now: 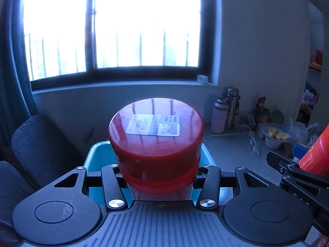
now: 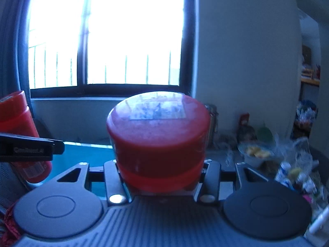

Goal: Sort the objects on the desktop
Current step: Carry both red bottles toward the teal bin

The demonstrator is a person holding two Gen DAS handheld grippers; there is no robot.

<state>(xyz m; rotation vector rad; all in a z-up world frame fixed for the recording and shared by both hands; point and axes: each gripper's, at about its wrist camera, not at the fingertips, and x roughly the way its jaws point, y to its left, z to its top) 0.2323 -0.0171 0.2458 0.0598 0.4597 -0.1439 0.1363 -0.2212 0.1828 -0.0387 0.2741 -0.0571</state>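
Left tongs: clamped on red-capped jar, frame centre, above teal bin. Right tongs: clamped on second red-capped jar, frame centre. Window behind. Cluttered desk at right.

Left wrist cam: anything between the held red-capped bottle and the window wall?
The teal bin sits just behind the red-capped bottle that the left gripper holds; beyond it the grey wall is bare in the left wrist view.
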